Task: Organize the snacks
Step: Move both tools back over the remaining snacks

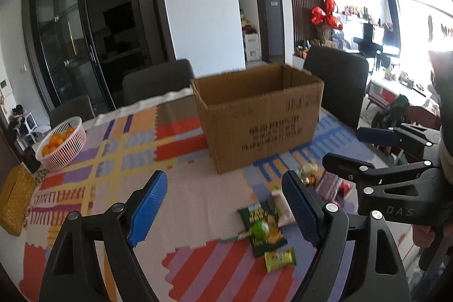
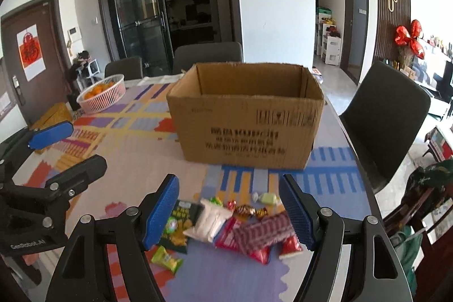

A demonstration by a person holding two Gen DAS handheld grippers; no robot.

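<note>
An open cardboard box (image 1: 260, 126) (image 2: 246, 132) stands on the patterned tablecloth. In front of it lies a loose pile of snacks: a dark green chip bag (image 1: 263, 222) (image 2: 179, 220), a small green packet (image 1: 280, 261) (image 2: 167, 259), a white pack (image 2: 211, 220), a red striped pack (image 2: 263, 234) and several wrapped candies (image 2: 249, 210). My left gripper (image 1: 226, 203) (image 2: 68, 152) hovers open, left of the pile, with nothing between its fingers. My right gripper (image 2: 229, 205) (image 1: 359, 152) hangs open above the pile and holds nothing.
A pink basket (image 1: 70, 152) (image 2: 107, 101) of oranges sits at the table's far left, with a yellow box (image 1: 15, 197) nearer the edge. Dark chairs (image 1: 337, 78) (image 2: 388, 115) stand behind and to the right of the table. The table edge runs down the right side.
</note>
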